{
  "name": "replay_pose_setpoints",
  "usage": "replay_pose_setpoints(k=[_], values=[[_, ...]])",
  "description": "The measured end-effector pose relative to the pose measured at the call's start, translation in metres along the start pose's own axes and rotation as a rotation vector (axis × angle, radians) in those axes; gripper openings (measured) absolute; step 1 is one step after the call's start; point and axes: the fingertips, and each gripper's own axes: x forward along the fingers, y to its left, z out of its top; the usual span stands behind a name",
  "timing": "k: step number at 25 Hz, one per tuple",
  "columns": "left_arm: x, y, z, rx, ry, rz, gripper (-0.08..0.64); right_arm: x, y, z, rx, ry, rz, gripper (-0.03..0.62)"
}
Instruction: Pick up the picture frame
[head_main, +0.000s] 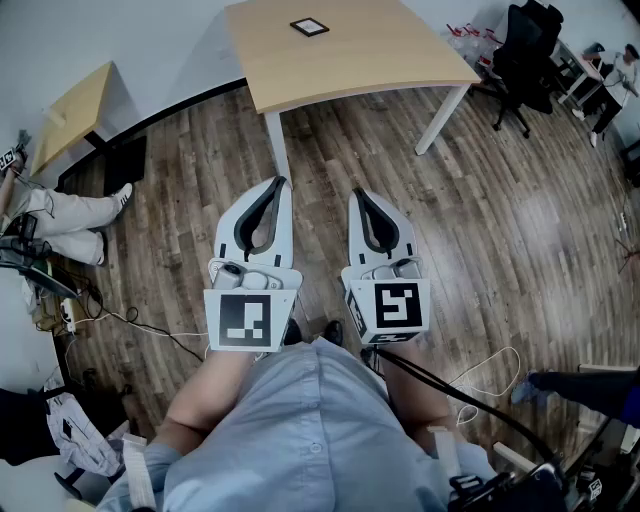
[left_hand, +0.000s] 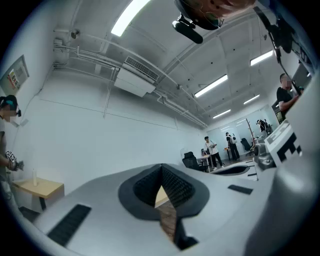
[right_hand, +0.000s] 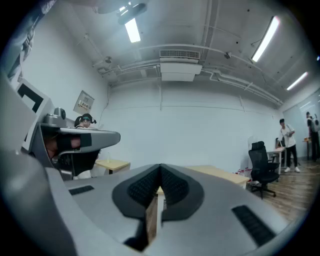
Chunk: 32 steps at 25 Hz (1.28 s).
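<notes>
A small black picture frame (head_main: 309, 27) lies flat on the light wooden table (head_main: 360, 60) at the far side of the room. Both grippers are held side by side over the wood floor, well short of the table, pointing toward it. In the head view the left gripper (head_main: 279, 183) is shut with nothing between its fingertips. Beside it the right gripper (head_main: 358, 193) is shut and empty too. In the left gripper view the left gripper (left_hand: 161, 169) shows its dark pads meeting at the tip. The right gripper (right_hand: 160, 168) looks the same in the right gripper view, with the table's edge (right_hand: 220, 172) beyond it.
A white table leg (head_main: 277, 150) stands just ahead of the left gripper. A black office chair (head_main: 525, 60) is at the table's right. A second wooden table (head_main: 75, 110) and a seated person's legs (head_main: 70, 215) are at the left. Cables (head_main: 130, 320) trail on the floor.
</notes>
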Motion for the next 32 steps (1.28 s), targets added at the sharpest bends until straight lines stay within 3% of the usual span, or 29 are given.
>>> replay_pose_setpoints(k=[22, 32], values=[[0.022, -0.018, -0.005, 0.013, 0.019, 0.061, 0.002, 0.013, -0.040, -0.002, 0.046, -0.015, 0.077, 0.002], [0.102, 0.026, -0.037, -0.015, 0.021, 0.065, 0.001, 0.104, -0.065, -0.022, 0.052, 0.022, 0.080, 0.002]])
